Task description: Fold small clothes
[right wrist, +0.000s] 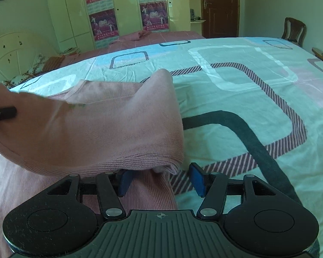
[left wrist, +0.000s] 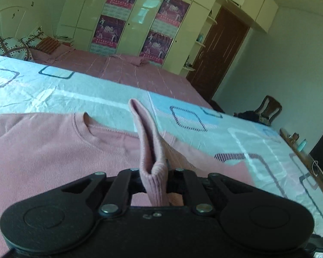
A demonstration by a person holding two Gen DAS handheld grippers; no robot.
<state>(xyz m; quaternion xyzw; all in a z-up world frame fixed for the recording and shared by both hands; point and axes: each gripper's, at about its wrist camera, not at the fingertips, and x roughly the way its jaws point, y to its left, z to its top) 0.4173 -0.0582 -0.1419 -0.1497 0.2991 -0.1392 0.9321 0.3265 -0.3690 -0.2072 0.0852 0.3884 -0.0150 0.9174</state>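
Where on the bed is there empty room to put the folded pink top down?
The patterned sheet to the right of the pink top lies bare, out to the chair. The strip past its neckline, before the pink bedspread, is free too. It is crowded where the left tongs pinch the ribbed cuff.

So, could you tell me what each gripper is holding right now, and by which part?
The left gripper is shut on the pink sweater's ribbed cuff. The right gripper is open, holding nothing; a sweater fold lies between its pads.
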